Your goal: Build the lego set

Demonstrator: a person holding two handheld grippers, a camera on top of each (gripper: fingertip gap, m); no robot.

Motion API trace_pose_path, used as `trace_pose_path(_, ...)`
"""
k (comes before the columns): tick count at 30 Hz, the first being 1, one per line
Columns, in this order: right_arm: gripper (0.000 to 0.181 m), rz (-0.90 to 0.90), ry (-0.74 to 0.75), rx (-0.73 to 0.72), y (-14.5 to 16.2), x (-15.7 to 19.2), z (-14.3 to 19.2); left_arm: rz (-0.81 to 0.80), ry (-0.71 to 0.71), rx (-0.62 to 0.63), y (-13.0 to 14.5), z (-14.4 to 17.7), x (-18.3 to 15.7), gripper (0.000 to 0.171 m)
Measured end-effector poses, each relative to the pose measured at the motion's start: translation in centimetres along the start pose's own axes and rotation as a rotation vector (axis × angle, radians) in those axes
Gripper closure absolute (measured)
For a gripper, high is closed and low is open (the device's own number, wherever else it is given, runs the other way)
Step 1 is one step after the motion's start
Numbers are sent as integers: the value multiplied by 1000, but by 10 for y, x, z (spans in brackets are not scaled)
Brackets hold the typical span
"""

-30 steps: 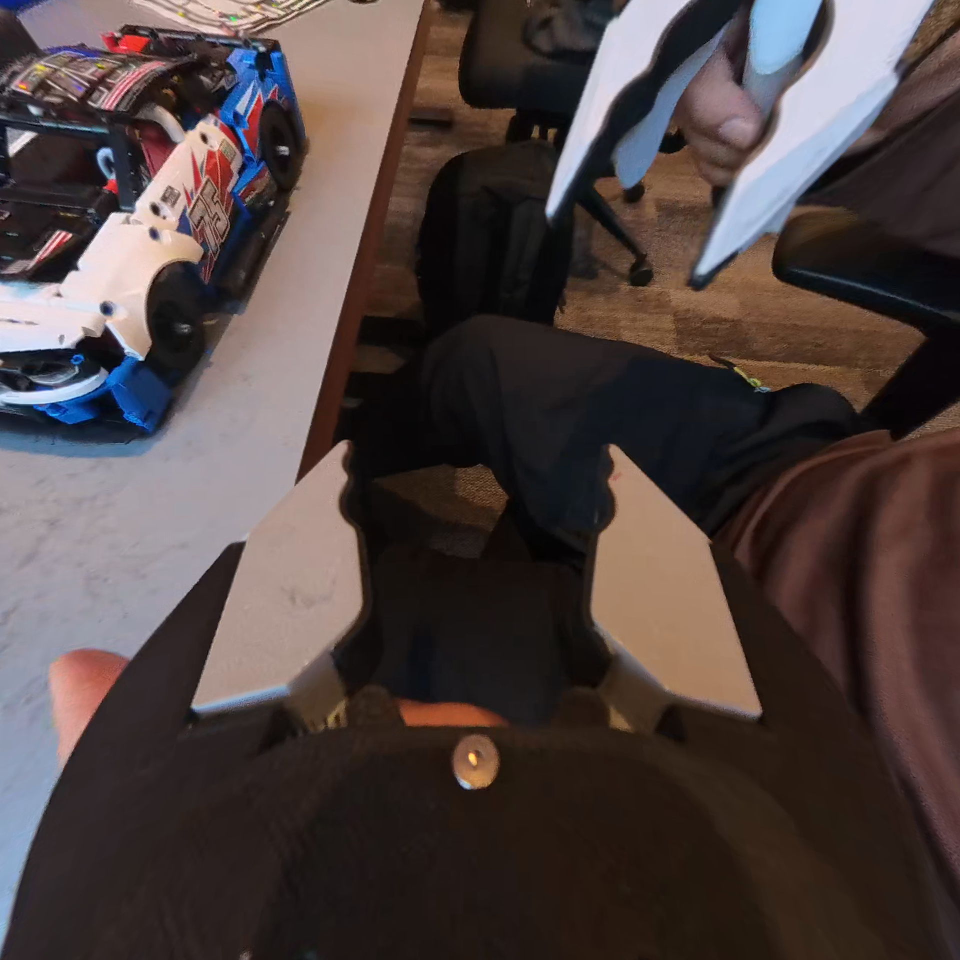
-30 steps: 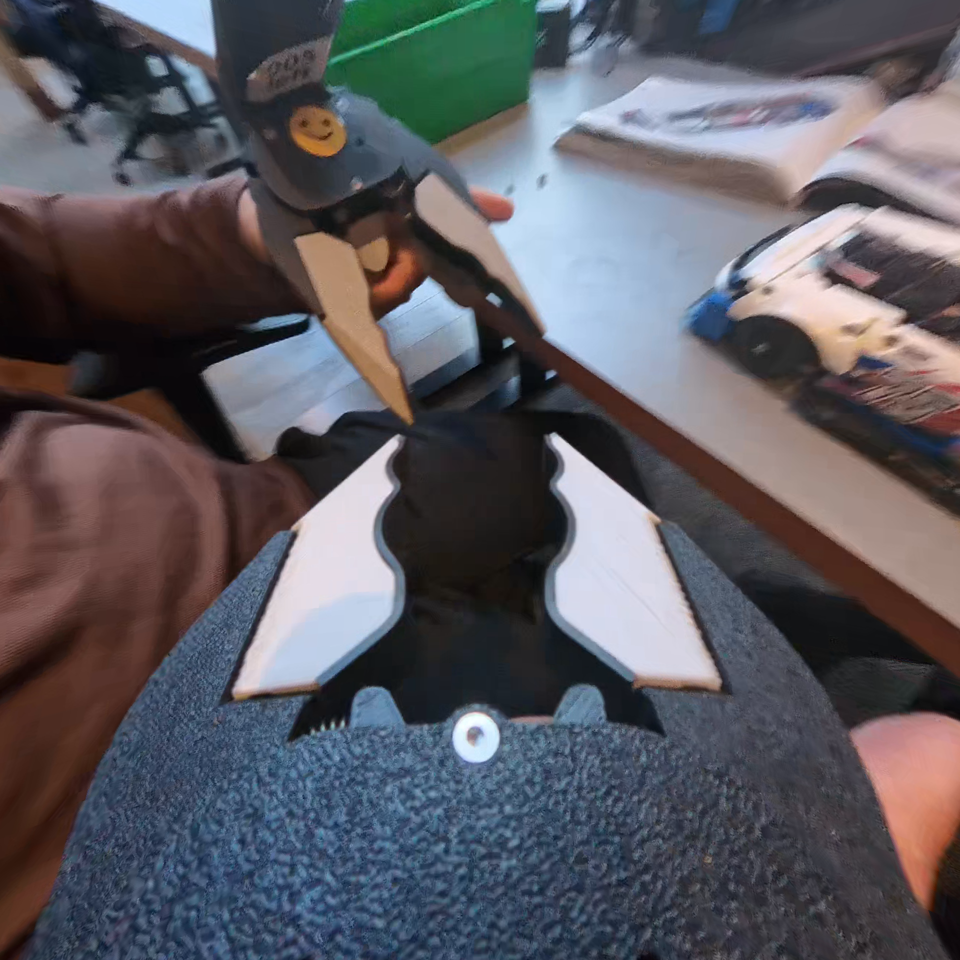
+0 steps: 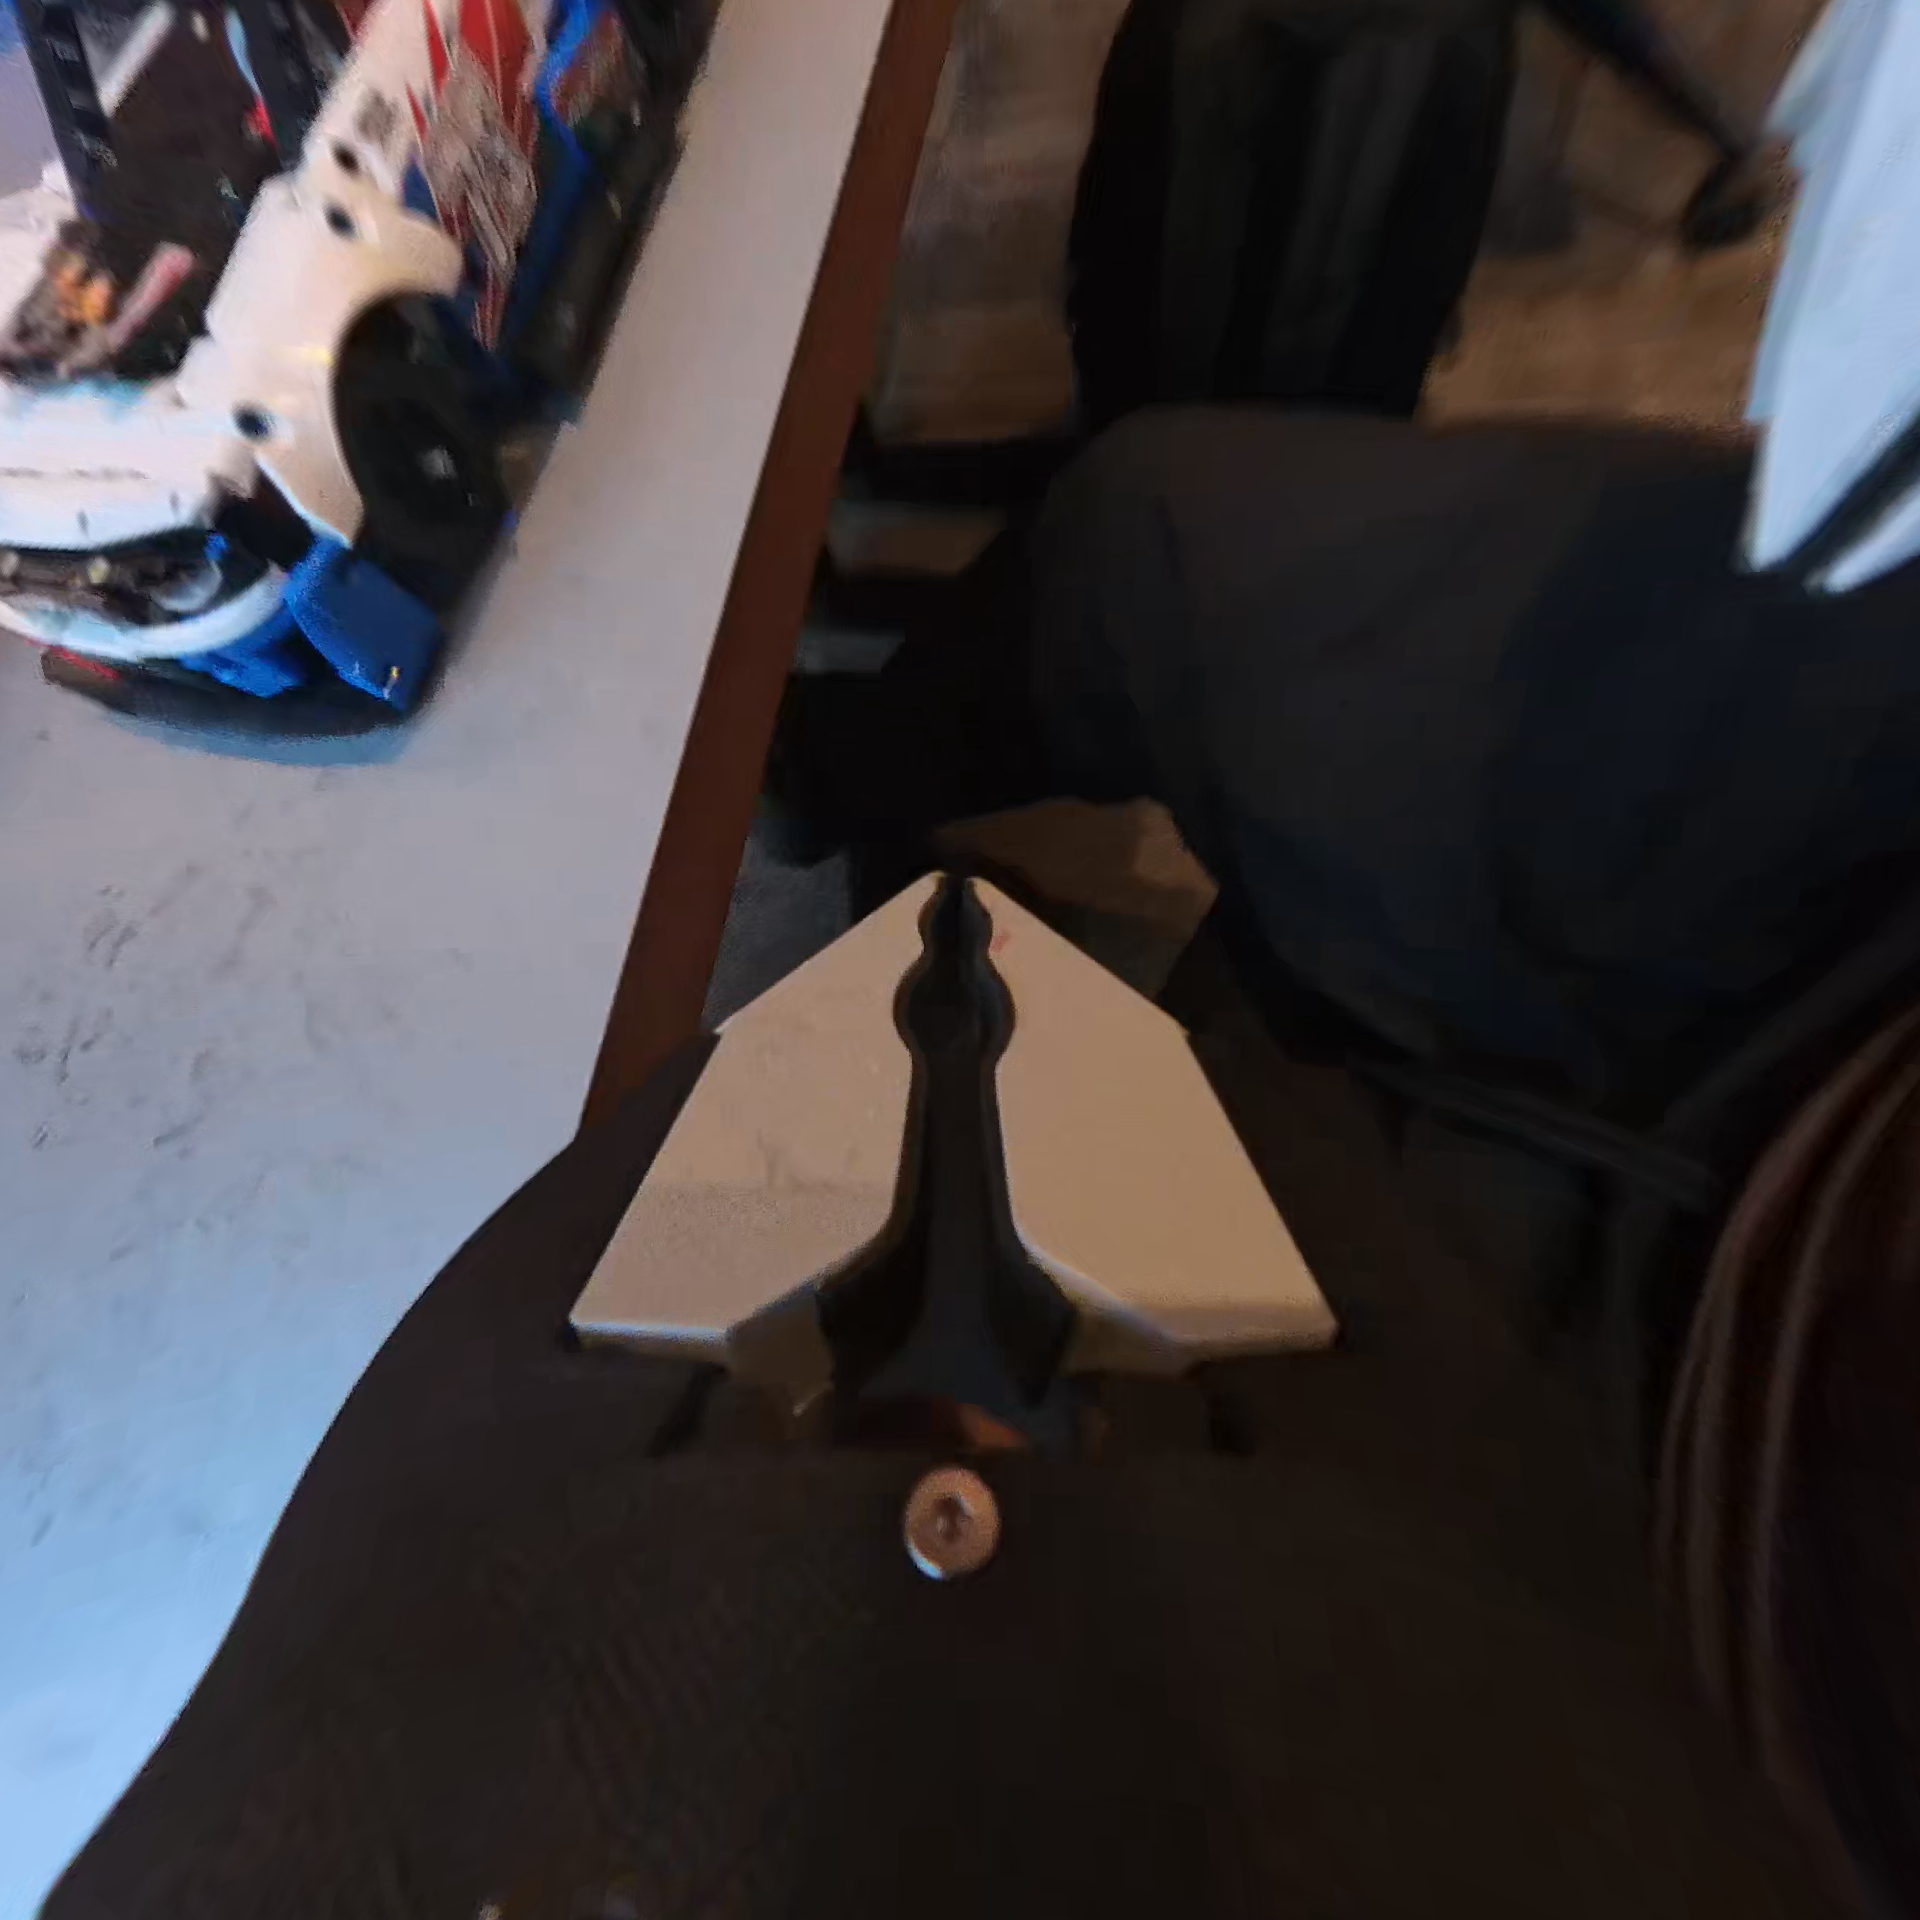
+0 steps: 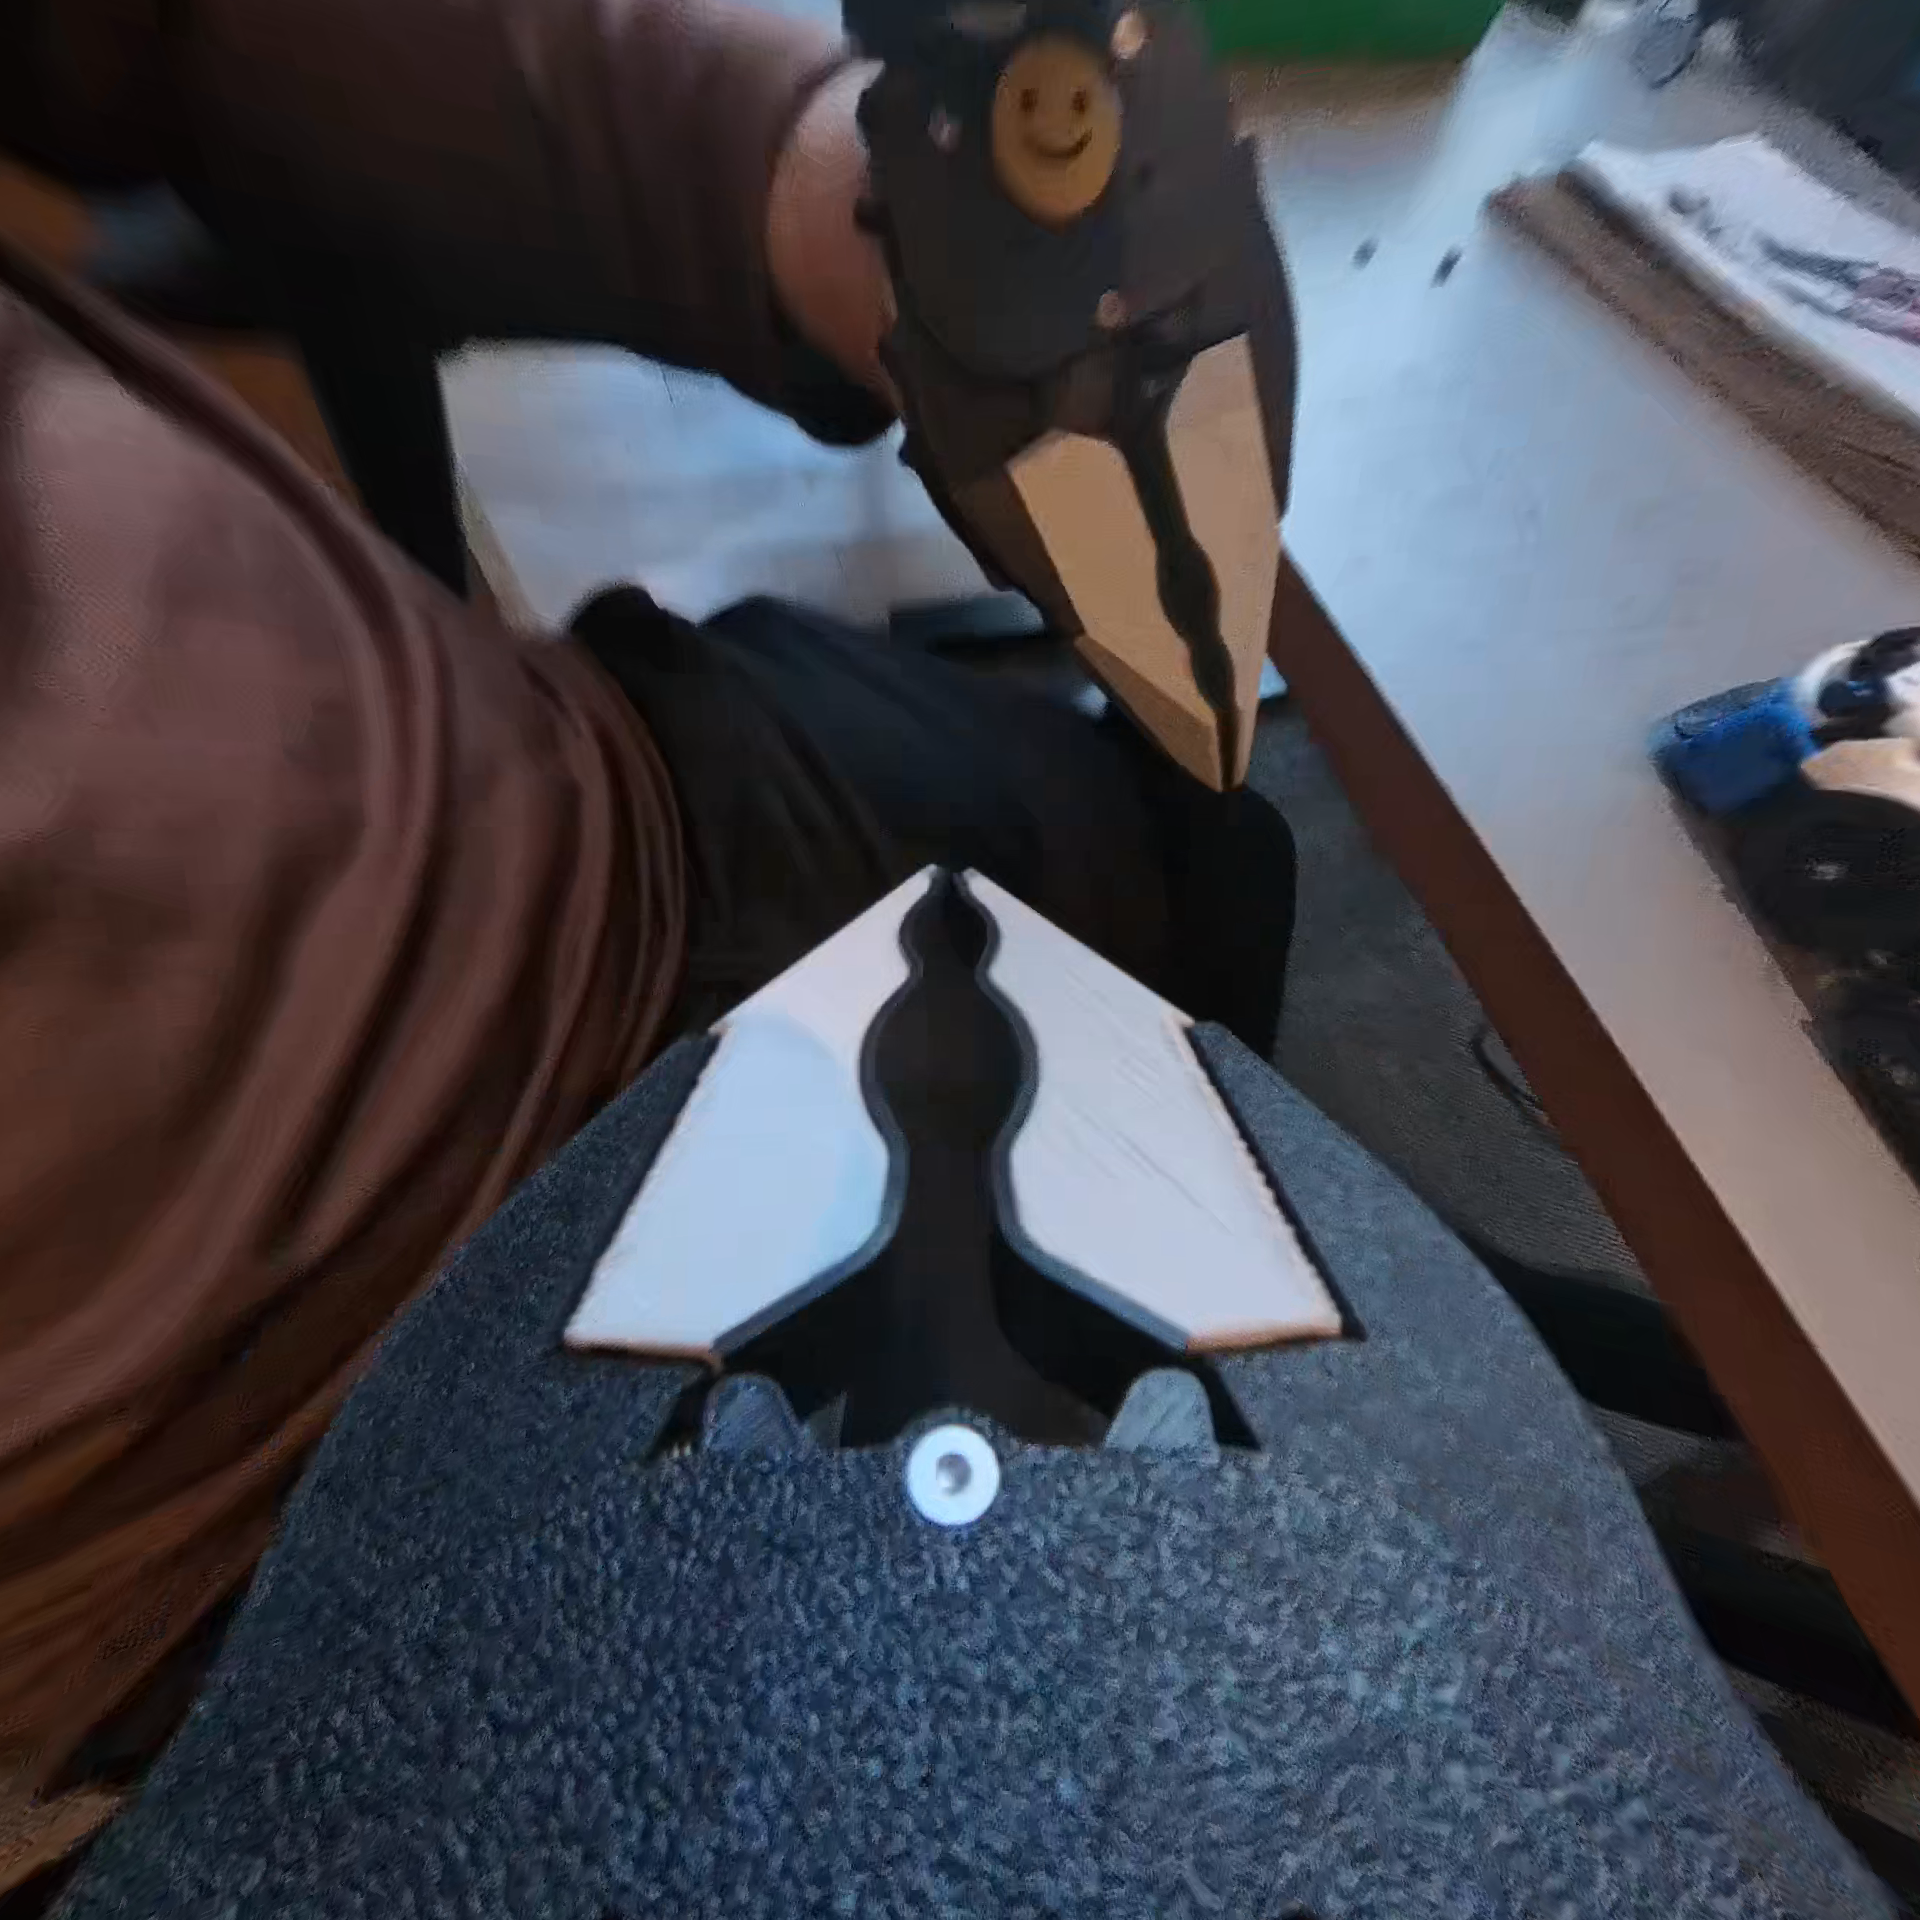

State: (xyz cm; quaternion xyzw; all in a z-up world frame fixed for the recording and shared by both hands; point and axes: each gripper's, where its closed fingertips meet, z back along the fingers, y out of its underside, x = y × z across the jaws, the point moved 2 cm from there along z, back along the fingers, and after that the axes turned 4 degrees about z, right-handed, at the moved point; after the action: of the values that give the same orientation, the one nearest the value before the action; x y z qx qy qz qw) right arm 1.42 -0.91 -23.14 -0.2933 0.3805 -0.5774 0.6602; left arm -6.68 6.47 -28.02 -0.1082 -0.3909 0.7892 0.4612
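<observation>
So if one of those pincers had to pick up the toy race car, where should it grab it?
Probably across the car's narrow width, at the white body just behind the front wheel, coming down from above. The car sits flat on the table, so its sides are free, while the blue nose looks loosely built. The frames are blurred, so this is a guess.

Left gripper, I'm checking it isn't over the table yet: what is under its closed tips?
Below the left gripper, carpet floor and the person's dark trouser leg, beside the table edge. The floor beneath the gripper body is hidden.
</observation>
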Motion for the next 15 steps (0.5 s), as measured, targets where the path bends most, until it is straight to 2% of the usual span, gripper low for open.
trace_pose_path(2, 181, 59, 56, 44, 6, -4, -16, 0, -101, 62, 11, -12, 8, 171)
trace_pose_path(4, 181, 62, 103, 23, -6, -10, -21, 69, -221, 81, 9, -16, 24, 171)
trace_pose_path(8, 181, 161, 250, -102, -55, -14, -8, 90, -416, 54, -10, -8, 55, 171)
trace_pose_path(12, 181, 308, 343, -195, -113, 8, -2, 98, -555, 58, -20, -6, 85, 171)
trace_pose_path(15, 181, 346, 446, -143, -132, 8, -13, 82, -606, 75, -25, -14, 92, 171)
